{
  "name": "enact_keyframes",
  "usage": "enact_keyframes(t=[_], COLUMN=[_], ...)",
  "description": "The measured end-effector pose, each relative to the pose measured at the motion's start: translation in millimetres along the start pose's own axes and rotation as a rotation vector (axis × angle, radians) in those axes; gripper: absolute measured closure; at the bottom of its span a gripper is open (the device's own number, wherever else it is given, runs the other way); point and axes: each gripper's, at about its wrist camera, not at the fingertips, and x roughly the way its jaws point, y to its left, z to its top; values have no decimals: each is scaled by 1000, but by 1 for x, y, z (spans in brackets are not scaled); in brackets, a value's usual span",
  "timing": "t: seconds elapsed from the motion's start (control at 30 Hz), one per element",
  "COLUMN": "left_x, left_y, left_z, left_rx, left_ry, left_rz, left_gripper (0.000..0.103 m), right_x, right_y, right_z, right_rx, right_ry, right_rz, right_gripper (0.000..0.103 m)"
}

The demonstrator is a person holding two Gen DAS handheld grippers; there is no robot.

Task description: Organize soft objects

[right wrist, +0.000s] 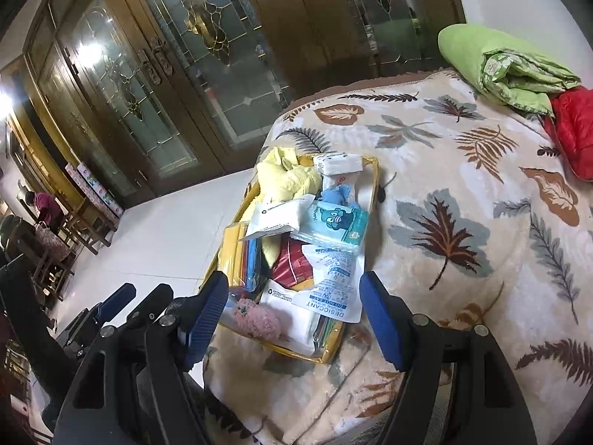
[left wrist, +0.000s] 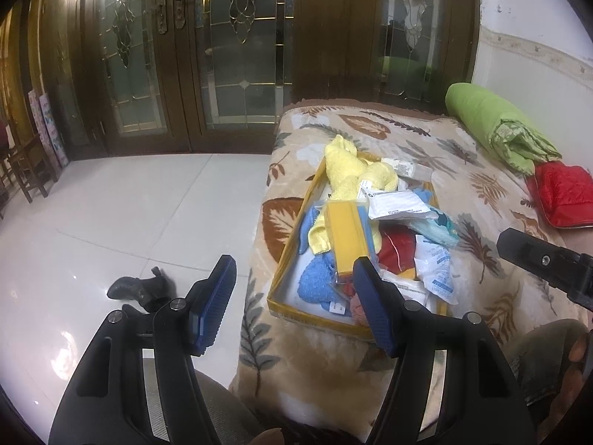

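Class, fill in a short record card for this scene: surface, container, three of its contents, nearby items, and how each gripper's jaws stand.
surface: leaf-patterned beige blanket
container: shallow yellow-rimmed cardboard box
contents: pale yellow fluffy towel; white desiccant sachet; pink fuzzy ball
nearby: folded green quilt; red padded cushion
left gripper: jaws open, empty
right gripper: jaws open, empty

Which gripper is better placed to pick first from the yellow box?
Right, probably: the right gripper, open, frames the desiccant packet and pink plush. The left gripper, also open, straddles the box's edge.
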Motion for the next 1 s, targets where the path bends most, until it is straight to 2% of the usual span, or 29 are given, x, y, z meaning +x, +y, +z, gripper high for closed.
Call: enact_keyframes(t=[0.43,0.77,0.83,1.0], left_x=[2,11,12,12], left_y=[-3,-8,-8,-9], left_z=[-1,-1,-1,-1], left_rx=[16,35,37,35], left_ry=[14,46,48,49], left_rz=[27,0,-1,-6], left_gripper=[37,37,37,37], right_x=[1,4,4,4], right_y=[-2,-5,-7,-7], right_z=[-1,-1,-1,-1], right_rx=[14,33,41,37], right_ry=[8,25,21,26], right_rz=[15,41,26,33], right_gripper=[30,29,26,25])
